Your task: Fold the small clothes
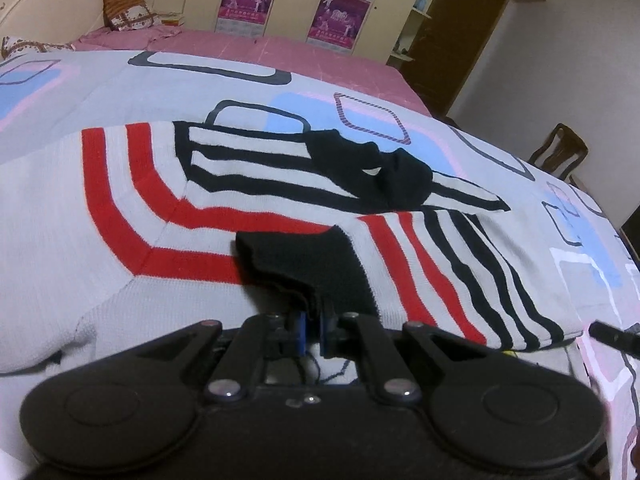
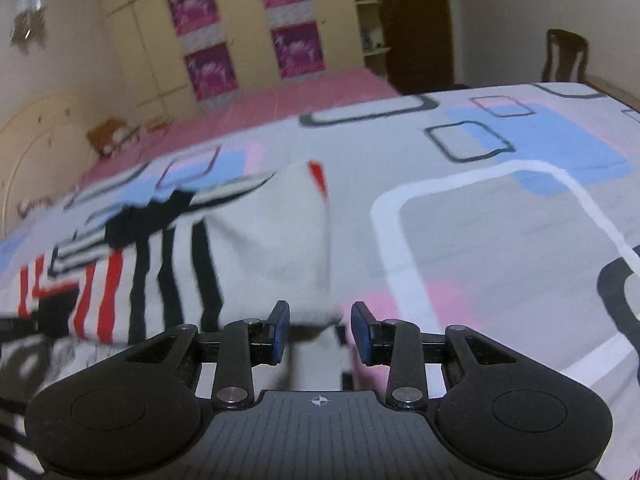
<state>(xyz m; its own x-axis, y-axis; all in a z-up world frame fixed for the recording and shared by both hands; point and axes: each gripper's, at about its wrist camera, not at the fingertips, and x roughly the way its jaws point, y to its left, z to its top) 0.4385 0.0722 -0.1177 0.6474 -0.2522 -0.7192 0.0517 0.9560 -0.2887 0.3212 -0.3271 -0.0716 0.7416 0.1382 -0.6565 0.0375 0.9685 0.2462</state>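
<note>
A grey knit sweater (image 1: 120, 208) with red and black stripes lies spread on the bed. In the left wrist view my left gripper (image 1: 314, 320) is shut on its black cuff (image 1: 304, 264), which stands lifted off the body of the sweater. A second black cuff (image 1: 384, 172) lies folded farther back. In the right wrist view my right gripper (image 2: 320, 332) stands open at the sweater's (image 2: 272, 240) near right corner. Grey fabric lies between its blue pads (image 2: 280, 332), with a gap left on the right side. The right gripper's tip (image 1: 612, 336) shows at the edge of the left view.
The bed carries a grey cover (image 2: 500, 240) printed with blue, pink and black rounded squares, over a pink sheet (image 1: 280, 44). Pillows (image 1: 128, 12) lie at the headboard. A wardrobe with posters (image 1: 336, 16), a brown door (image 1: 460, 28) and a wooden chair (image 1: 560, 152) stand beyond the bed.
</note>
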